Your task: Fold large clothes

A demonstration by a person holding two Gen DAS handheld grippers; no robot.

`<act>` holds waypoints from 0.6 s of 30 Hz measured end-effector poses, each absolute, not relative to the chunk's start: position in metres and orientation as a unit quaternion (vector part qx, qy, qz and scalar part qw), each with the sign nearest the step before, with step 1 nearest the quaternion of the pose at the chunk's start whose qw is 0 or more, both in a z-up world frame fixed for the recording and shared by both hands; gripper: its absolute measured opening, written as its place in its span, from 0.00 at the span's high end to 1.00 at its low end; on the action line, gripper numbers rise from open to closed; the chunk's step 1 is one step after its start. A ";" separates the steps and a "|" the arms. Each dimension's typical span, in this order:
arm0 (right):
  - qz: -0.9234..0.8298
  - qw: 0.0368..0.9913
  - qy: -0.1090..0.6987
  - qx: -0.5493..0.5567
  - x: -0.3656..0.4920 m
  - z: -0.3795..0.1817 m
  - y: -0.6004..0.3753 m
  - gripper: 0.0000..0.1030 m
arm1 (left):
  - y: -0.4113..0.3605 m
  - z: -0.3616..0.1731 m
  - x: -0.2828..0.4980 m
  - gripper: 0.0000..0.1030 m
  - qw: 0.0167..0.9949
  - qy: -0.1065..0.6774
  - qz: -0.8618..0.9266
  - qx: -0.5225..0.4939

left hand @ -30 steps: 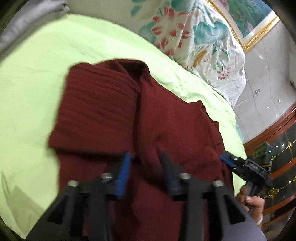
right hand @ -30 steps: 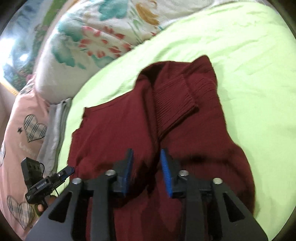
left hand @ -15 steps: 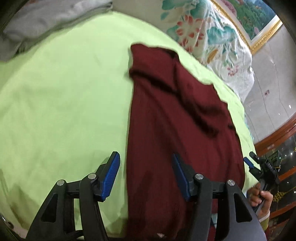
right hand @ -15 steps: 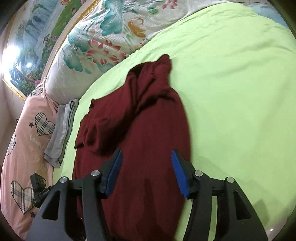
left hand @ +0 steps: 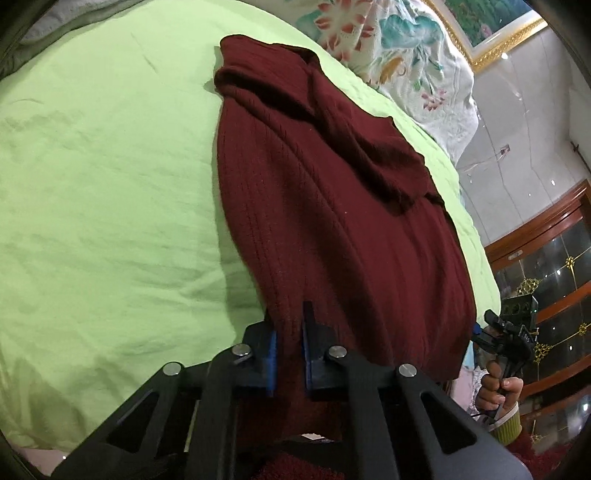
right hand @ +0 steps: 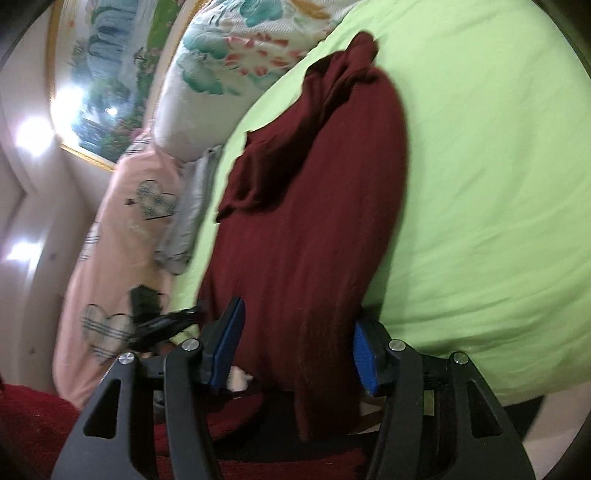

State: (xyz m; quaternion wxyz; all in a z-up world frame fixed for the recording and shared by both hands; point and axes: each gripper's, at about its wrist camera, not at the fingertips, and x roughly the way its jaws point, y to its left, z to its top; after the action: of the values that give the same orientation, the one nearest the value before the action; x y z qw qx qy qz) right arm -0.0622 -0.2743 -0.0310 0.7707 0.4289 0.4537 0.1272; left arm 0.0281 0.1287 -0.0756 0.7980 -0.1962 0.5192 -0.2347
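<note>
On the green sheet (left hand: 92,184), the left gripper (left hand: 289,349) pinches the maroon sweater's (left hand: 332,206) hem, while the right gripper (right hand: 295,343) gapes around it, seemingly not clamping.

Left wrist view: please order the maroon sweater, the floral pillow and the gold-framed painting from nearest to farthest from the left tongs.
1. Maroon sweater: its hem is pinched in the left tongs, at the bed's near edge.
2. Floral pillow: beyond the sweater, upper right.
3. Gold-framed painting: on the wall behind the pillow, top right.
</note>
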 end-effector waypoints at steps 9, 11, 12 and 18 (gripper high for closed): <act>0.189 0.754 0.490 0.394 -0.078 -0.042 -0.248 0.46 | 0.130 -0.079 0.021 0.89 0.779 0.539 -0.259 -0.190; 0.189 0.754 0.492 0.392 -0.078 -0.042 -0.247 0.49 | 0.126 -0.079 0.020 0.90 0.772 0.547 -0.273 -0.173; 0.183 0.756 0.497 0.384 -0.078 -0.043 -0.246 0.61 | 0.123 -0.078 0.018 0.93 0.772 0.548 -0.278 -0.163; 0.153 0.772 0.485 0.381 -0.076 -0.031 -0.256 0.91 | 0.129 -0.056 0.009 0.94 0.797 0.513 -0.274 -0.162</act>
State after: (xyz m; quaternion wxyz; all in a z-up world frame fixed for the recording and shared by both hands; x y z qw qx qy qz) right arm -0.0762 -0.2557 -0.0314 0.7718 0.3811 0.4855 0.1529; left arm 0.0094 0.1290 -0.0563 0.7969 -0.1618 0.5134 -0.2743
